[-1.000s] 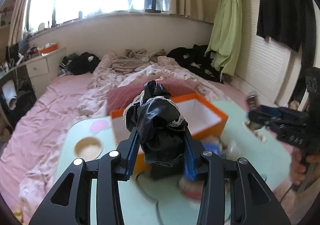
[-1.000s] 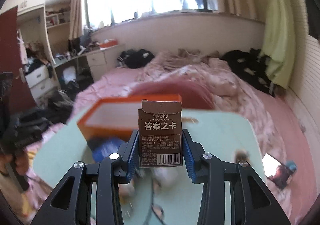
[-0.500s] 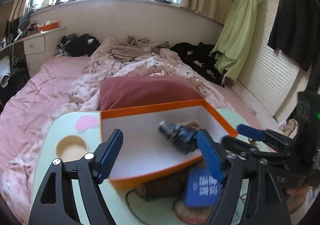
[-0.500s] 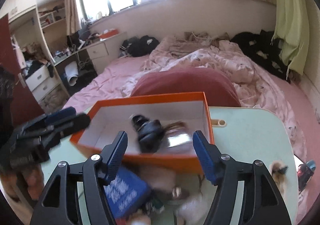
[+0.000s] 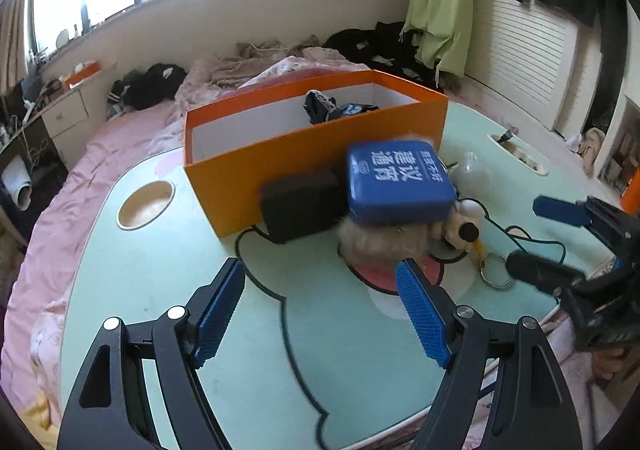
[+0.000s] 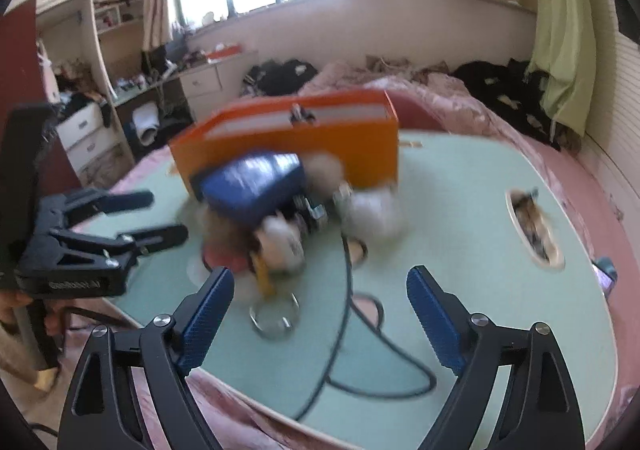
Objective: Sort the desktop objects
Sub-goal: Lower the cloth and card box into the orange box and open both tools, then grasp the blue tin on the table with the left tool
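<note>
An orange box (image 5: pixel 320 154) stands on the pale green table (image 5: pixel 160 282), with a black lacy garment (image 5: pixel 320 108) inside. In front of it a blue tin (image 5: pixel 398 182) rests on a furry beige thing (image 5: pixel 380 242), beside a black block (image 5: pixel 300 206) and a plush toy (image 5: pixel 464 226) with a key ring (image 5: pixel 494 274). My left gripper (image 5: pixel 320 318) is open and empty, short of the pile. My right gripper (image 6: pixel 320 314) is open and empty above the key ring (image 6: pixel 274 320). The box (image 6: pixel 304 138) and tin (image 6: pixel 252 186) look blurred there.
A black cable (image 5: pixel 264 282) runs over the table. A round cup hole (image 5: pixel 146 204) lies at the left, an oblong slot (image 5: pixel 520 152) at the right. The other gripper shows in the left wrist view (image 5: pixel 576 242) and right wrist view (image 6: pixel 100 234). A bed lies behind.
Both grippers opened and let the black garment and the brown card box drop into the orange box. Both then pulled back and down toward the pile in front of it.
</note>
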### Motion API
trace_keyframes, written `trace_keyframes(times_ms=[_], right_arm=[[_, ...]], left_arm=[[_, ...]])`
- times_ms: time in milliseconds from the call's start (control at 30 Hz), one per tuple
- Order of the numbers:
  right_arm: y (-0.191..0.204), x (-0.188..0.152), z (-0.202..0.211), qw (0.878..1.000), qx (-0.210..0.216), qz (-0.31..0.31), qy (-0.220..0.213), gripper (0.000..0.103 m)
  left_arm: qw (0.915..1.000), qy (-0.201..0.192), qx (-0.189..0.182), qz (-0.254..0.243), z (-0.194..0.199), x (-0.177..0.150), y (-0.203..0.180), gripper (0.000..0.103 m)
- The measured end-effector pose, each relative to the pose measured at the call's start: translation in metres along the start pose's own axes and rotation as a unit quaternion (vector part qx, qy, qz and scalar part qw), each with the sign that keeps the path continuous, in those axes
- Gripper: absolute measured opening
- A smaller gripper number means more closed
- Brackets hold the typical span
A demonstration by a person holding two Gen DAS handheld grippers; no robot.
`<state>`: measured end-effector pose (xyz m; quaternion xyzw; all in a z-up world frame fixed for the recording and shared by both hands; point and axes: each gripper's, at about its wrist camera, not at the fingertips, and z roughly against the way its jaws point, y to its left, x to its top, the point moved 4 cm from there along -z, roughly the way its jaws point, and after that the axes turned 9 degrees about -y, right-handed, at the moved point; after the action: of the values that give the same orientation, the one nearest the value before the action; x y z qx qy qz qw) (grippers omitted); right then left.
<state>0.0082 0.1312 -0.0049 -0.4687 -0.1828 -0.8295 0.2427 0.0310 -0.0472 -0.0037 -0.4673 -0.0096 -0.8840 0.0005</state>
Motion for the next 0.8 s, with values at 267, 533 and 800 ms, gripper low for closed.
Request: trace_keyframes(times_ms=[267,533,800], right_arm=[[-0.013,-0.017,0.006,0.998,-0.043,0.012,-0.036,0.103],[-0.016,-0.018,0.006,0.998,-0.029,0.017,-0.047,0.103],[-0.014,-0.018,0.005,0.998,-0.023,0.022,-0.048,0.103]], left_arm=[[0.9986,0.036,-0.001,0.04,-0.02,-0.014,0.004,0.103],[0.9987,0.034,-0.001,0.039,-0.021,-0.015,0.004,0.103],[0.9987,0.033,-0.001,0.04,-0.023,-0.015,0.003,0.103]])
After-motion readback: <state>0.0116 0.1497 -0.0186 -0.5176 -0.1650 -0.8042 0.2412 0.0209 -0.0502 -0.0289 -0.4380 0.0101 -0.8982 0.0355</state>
